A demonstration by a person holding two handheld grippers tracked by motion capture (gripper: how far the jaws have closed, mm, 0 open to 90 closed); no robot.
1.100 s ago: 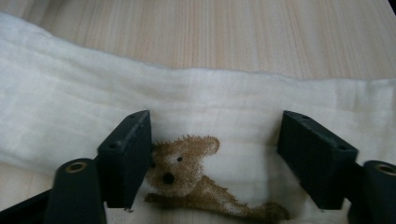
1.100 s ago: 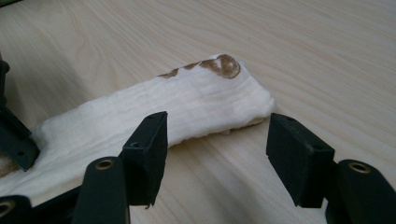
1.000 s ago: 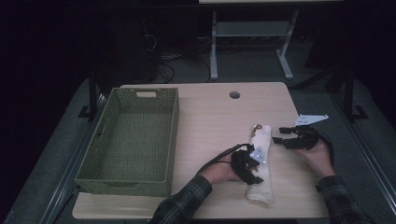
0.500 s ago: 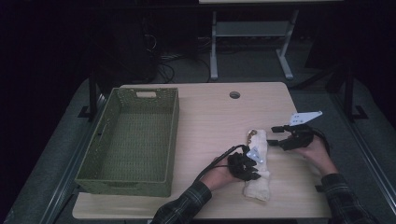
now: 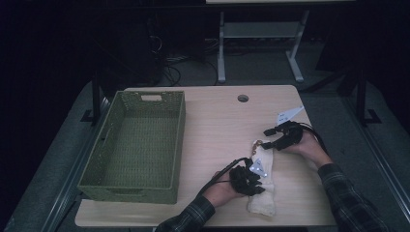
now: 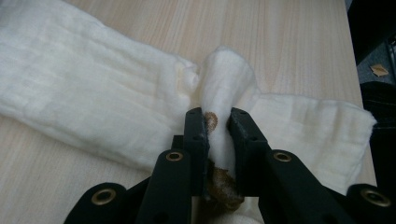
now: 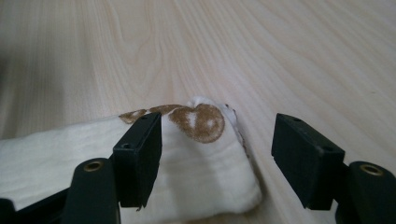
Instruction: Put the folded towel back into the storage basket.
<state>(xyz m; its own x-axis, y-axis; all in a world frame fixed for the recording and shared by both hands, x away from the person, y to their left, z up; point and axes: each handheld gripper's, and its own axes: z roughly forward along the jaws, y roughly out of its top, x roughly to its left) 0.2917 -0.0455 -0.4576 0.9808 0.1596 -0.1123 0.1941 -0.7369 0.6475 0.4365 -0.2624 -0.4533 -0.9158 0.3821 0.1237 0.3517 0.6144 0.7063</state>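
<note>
Dark floor and a tangle of cables surround the pale wooden table, which fills the middle of the high view. At the left of that frame sits a green woven basket, long side running away from the person, well apart from the work going on at lower right. Right of the basket, near the bottom edge, the left gripper lies low over a cream cloth folded into a narrow strip that runs from the lower centre-right up toward the middle right. In the left gripper view its jaws have just been closing and now pinch a raised fold of the cloth between them, a brown mark showing at the pinch. Farther right in the high view, the right gripper reaches in from the right toward the strip's far end. In the right gripper view its jaws stand spread, one to each side of the cloth's rounded end with its brown pattern, the pads not pressing on it; they have just been opening.
</note>
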